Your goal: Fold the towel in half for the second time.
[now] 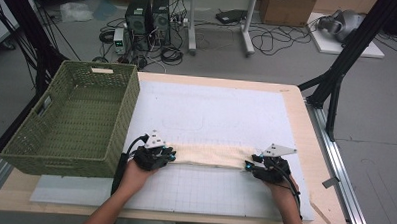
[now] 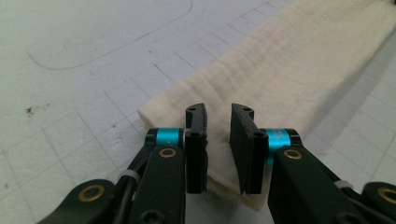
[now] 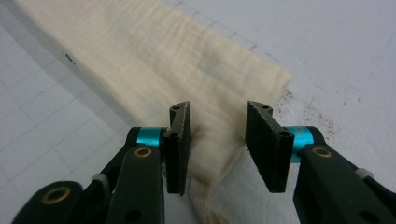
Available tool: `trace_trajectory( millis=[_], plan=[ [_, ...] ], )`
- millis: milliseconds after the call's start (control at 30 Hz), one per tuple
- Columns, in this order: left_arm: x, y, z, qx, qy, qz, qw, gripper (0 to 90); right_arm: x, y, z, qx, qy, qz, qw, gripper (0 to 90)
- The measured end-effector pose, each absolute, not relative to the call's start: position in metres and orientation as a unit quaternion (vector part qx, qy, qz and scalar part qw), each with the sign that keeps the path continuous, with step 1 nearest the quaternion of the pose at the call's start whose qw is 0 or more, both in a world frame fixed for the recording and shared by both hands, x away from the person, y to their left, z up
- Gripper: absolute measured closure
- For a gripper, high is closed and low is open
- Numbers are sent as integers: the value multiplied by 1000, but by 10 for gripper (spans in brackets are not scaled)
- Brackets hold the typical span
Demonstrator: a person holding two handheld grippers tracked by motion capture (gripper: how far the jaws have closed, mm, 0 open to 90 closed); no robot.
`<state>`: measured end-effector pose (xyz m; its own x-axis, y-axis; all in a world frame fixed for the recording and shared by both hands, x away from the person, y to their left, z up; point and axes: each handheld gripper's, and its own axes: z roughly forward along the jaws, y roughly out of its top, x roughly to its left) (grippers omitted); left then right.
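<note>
A long strip of cream cloth [image 1: 210, 155] lies flat across the white grid mat [image 1: 211, 107], running left to right. At its left end sits my left gripper [image 1: 172, 155], and my right gripper [image 1: 248, 164] is at its right end. In the left gripper view the cloth [image 2: 280, 70] stretches away, and its near corner lies bunched between my left gripper's [image 2: 218, 112] jaws, which stand a little apart. In the right gripper view the cloth's [image 3: 140, 51] end sits between my right gripper's [image 3: 219, 112] jaws. It touches the left pad and stays apart from the right one.
A green woven basket [image 1: 132, 94] stands on the table's left side, close to my left gripper. The wooden table's edge [image 1: 306, 121] runs along the right. Computers, cables and boxes sit on the floor beyond the table.
</note>
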<state>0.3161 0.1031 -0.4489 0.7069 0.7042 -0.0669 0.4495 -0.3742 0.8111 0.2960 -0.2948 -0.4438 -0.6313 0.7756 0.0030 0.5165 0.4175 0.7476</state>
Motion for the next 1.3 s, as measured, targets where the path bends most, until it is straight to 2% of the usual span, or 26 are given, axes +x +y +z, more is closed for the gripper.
trace_trajectory(
  millis=[33,100,200,267,333,433,533,867,1300],
  plan=[
    [316,104,-448,813,356,146,436,742,296,-298,-443,399,818,379,169,572],
    [317,109,-444,803,361,150,449,663,294,-301,-439,396,810,397,172,540],
    [319,119,-437,771,382,145,488,539,288,-307,-429,404,784,431,192,404],
    [319,124,-433,755,380,144,514,499,284,-311,-424,410,771,438,213,344],
    [318,127,-427,736,370,149,546,407,281,-316,-420,417,759,442,232,277],
    [316,129,-421,717,370,158,570,281,276,-325,-416,428,745,446,250,211],
    [315,132,-416,710,367,164,579,216,270,-334,-414,439,734,444,265,192],
    [315,138,-410,702,364,160,591,206,268,-349,-410,462,720,430,288,126],
    [309,137,-413,709,370,162,578,207,272,-351,-412,465,717,433,286,118]
  ],
)
